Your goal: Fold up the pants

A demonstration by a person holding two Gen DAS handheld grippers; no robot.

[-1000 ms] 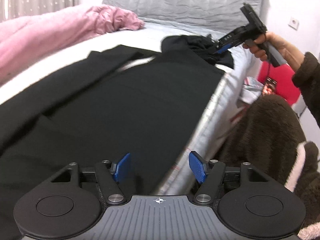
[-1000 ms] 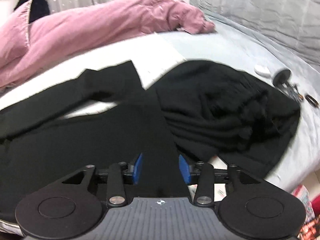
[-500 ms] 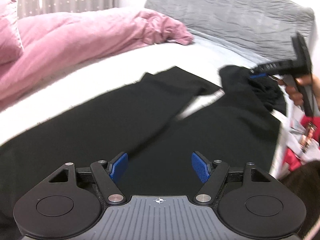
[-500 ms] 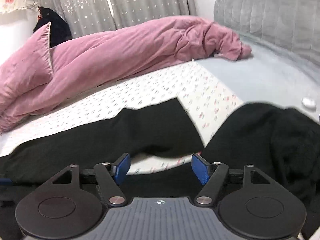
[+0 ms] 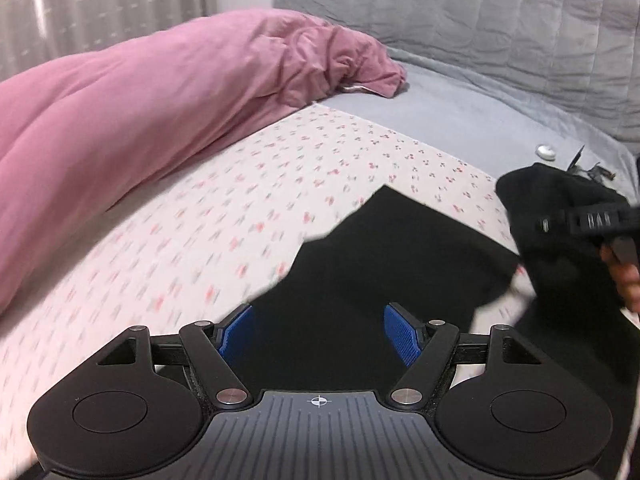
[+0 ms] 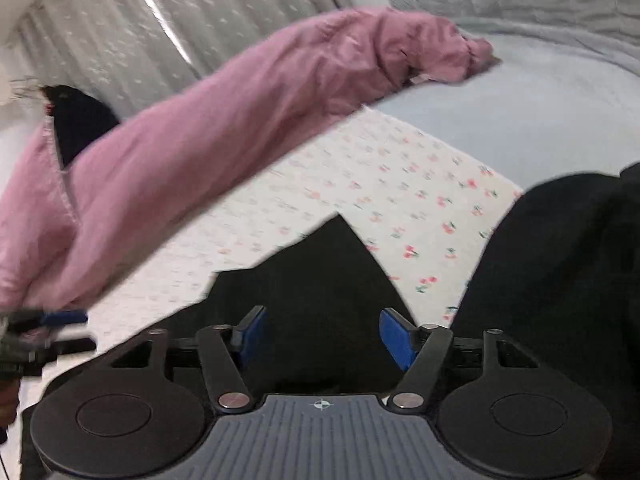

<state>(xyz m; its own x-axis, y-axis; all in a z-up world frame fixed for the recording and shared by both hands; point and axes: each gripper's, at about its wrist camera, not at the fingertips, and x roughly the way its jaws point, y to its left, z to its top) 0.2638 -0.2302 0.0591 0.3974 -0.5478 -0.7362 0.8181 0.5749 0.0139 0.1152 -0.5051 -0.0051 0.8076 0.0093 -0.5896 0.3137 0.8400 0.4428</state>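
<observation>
Left wrist view: the bed (image 5: 360, 152) is seen filling the frame, its white sheet printed with small red flowers and a grey cover laid across the far end below a quilted grey headboard (image 5: 500, 12). A long pink duvet (image 5: 140, 112) is heaped along the far left side. Black pants (image 5: 380, 256) are spread on the near part of the sheet, a squared leg end pointing to the far side. A second dark garment (image 5: 560, 216) is bunched at the right, just beside the pants. The left gripper (image 5: 319, 334) is held over the black cloth with its 2 blue pads well apart, nothing between them. A small white round object (image 5: 546, 151) is seen on the grey cover at the far right.

Right wrist view: the right gripper (image 6: 320, 336) is likewise held spread above the pants (image 6: 312, 280), nothing clamped. The other gripper is glimpsed at the left edge, blurred, with a gap showing between its fingers. Pale dotted curtains (image 6: 160, 32) are hung behind the duvet.
</observation>
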